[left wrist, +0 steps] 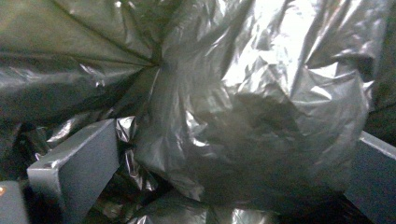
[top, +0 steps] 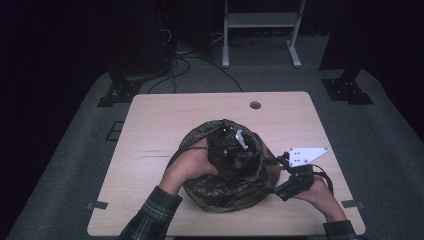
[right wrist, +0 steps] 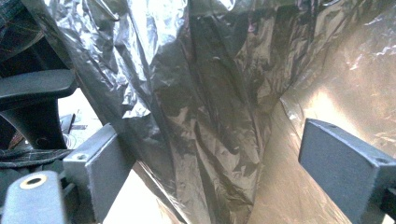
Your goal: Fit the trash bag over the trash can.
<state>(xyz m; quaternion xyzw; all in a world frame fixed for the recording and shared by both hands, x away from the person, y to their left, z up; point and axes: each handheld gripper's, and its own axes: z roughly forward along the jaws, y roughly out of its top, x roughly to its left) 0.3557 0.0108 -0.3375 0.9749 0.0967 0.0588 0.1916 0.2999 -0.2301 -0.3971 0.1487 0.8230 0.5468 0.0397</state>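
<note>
A black plastic garbage bag (top: 220, 192) lies crumpled in the middle of the wooden table (top: 165, 115), its mouth facing up. My left gripper (top: 232, 147) is pushed down into that mouth, with the hand and plaid sleeve behind it. In the left gripper view its jaws (left wrist: 226, 149) stand wide apart, and a bulge of shiny bag film (left wrist: 261, 116) sits between them. My right gripper (top: 277, 161) is at the bag's right edge, with its white plate on top. Its jaws (right wrist: 215, 144) are also wide apart, and a hanging fold of the bag (right wrist: 196, 107) passes between them, unpinched.
A round cable hole (top: 255, 105) sits near the table's far edge. Beyond the table stand a white desk frame (top: 260, 30) and loose cables on the grey floor. Black stand feet rest at the far left (top: 120, 90) and far right (top: 345, 87).
</note>
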